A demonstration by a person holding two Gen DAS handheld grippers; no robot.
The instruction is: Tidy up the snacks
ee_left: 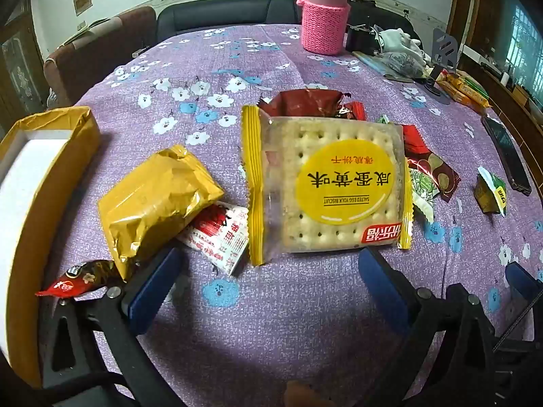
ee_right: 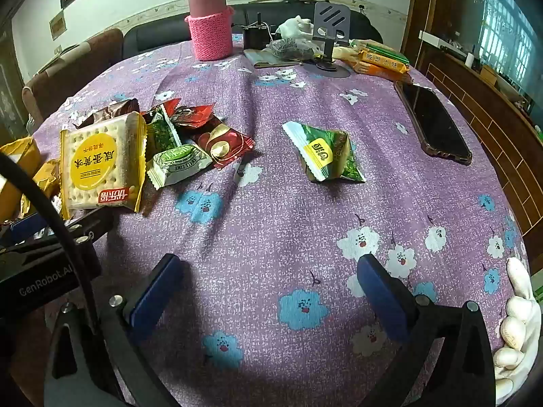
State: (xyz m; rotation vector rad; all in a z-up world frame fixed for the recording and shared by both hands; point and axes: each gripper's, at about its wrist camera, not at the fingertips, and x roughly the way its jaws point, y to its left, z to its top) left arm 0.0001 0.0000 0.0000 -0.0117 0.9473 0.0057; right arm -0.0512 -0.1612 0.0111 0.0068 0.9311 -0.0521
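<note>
A clear-and-yellow biscuit pack [ee_left: 325,183] lies just ahead of my left gripper [ee_left: 268,291], whose blue pads stand wide open over bare cloth. A crumpled gold packet [ee_left: 156,200] sits by the left pad, partly covering a red-and-white sachet [ee_left: 220,237]. A small red candy [ee_left: 78,278] lies at its left. A yellow box [ee_left: 44,183] with a white inside stands at the far left. My right gripper [ee_right: 271,291] is open above the tablecloth. A green packet [ee_right: 325,156] lies ahead of it, and the biscuit pack [ee_right: 101,166] with several small snacks [ee_right: 190,142] lies to its left.
A purple floral cloth [ee_right: 271,220] covers the round table. At the back stand a pink knit-sleeved flask [ee_right: 210,27], a phone stand [ee_right: 331,34] and orange snack packs [ee_right: 380,61]. A dark phone [ee_right: 434,125] lies at the right. A white-gloved hand [ee_right: 519,322] shows at the lower right.
</note>
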